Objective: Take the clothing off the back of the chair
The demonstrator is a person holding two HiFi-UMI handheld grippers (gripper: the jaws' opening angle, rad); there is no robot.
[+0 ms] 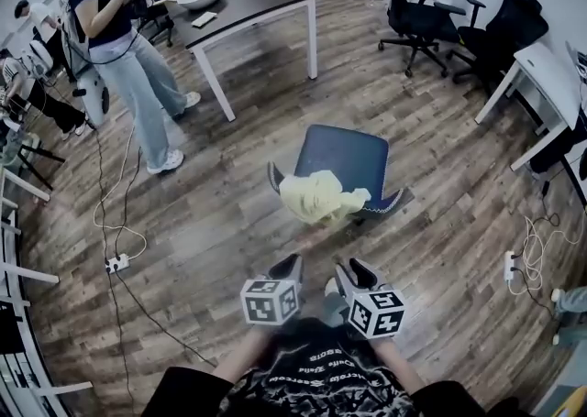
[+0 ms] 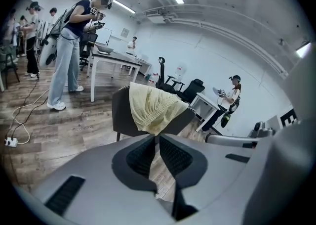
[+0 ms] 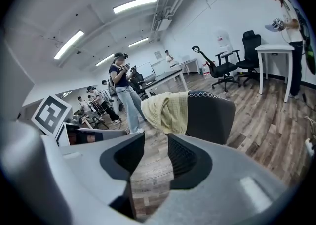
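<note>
A pale yellow garment [image 1: 316, 195] hangs over the back of a dark blue chair [image 1: 344, 154] in the middle of the wood floor. Both grippers are held side by side just short of the chair back, touching nothing. In the left gripper view the garment [image 2: 150, 108] drapes over the chair back [image 2: 123, 115] straight ahead, and my left gripper [image 2: 157, 137] has its jaws together, empty. My right gripper [image 3: 155, 137] stands open with bare floor showing between its jaws; the garment [image 3: 168, 112] lies on the left part of the chair back [image 3: 210, 115]. In the head view they are the left gripper [image 1: 292, 263] and right gripper [image 1: 350, 268].
A person [image 1: 124, 49] stands at the left beside a dark table [image 1: 248, 12]. Black office chairs [image 1: 417, 21] and a white desk [image 1: 541, 76] stand at the right. Cables with a power strip [image 1: 116, 264] lie on the floor at left, another strip [image 1: 510, 266] at right.
</note>
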